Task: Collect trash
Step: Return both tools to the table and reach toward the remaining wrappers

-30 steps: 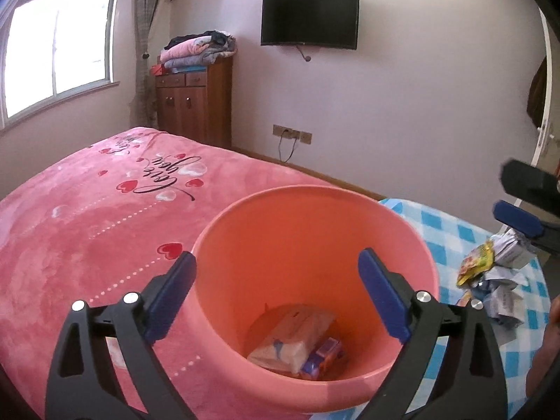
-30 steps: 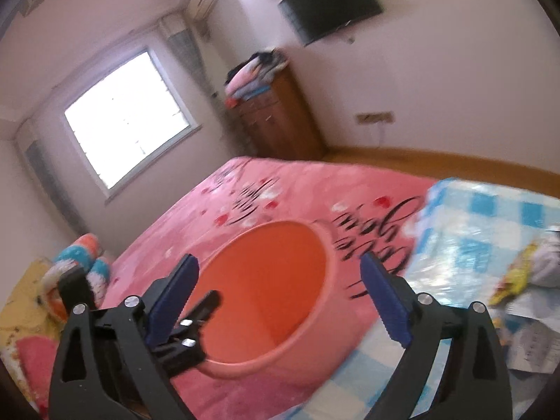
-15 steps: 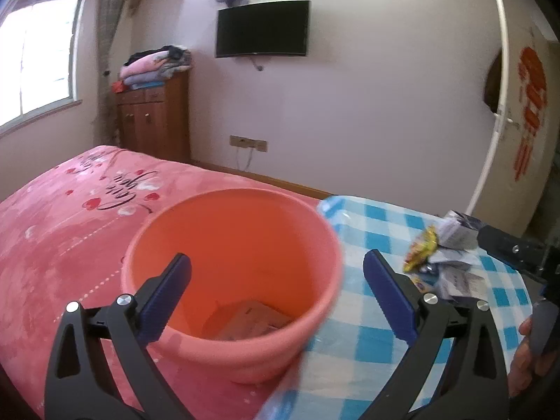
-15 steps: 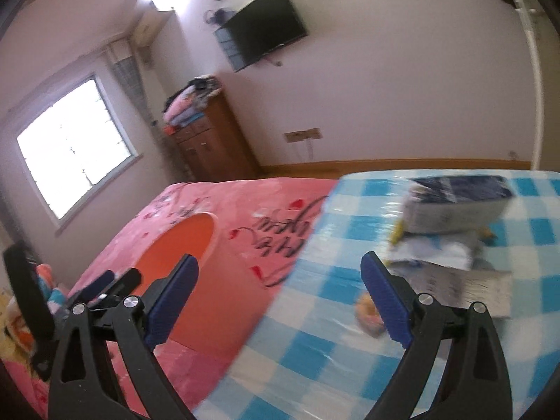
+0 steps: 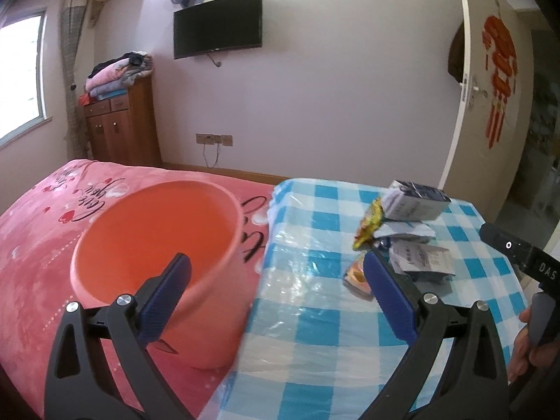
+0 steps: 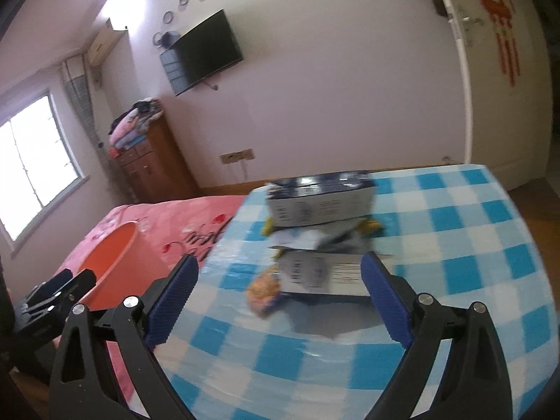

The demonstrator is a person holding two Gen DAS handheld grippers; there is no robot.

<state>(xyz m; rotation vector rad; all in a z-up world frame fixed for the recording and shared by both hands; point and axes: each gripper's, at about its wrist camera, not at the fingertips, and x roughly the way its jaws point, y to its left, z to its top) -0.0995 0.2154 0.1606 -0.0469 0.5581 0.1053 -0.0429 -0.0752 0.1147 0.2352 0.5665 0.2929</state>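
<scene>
A pink plastic bucket [image 5: 157, 245] stands on the pink bed beside the blue checked table [image 5: 315, 332]. A pile of trash lies on the table: a dark blue and white box [image 5: 413, 199], a yellow wrapper [image 5: 367, 224], crumpled papers [image 5: 420, 259] and a small orange packet [image 5: 357, 276]. My left gripper [image 5: 276, 276] is open and empty, over the bucket's right rim and the table edge. My right gripper [image 6: 280, 280] is open and empty, just in front of the trash pile [image 6: 315, 238]. The bucket shows at the left in the right wrist view [image 6: 112, 266].
The pink bedspread [image 5: 42, 227] fills the left. A wooden cabinet [image 5: 122, 122] with folded clothes stands by the far wall under a wall TV [image 5: 217, 24]. A white door [image 5: 490, 105] is at the right. The table's plastic cover [image 6: 455, 280] reaches its near edge.
Both grippers have swung right, from the bucket toward the table. The trash pile has come closer in both views and now sits between the right gripper's fingers.
</scene>
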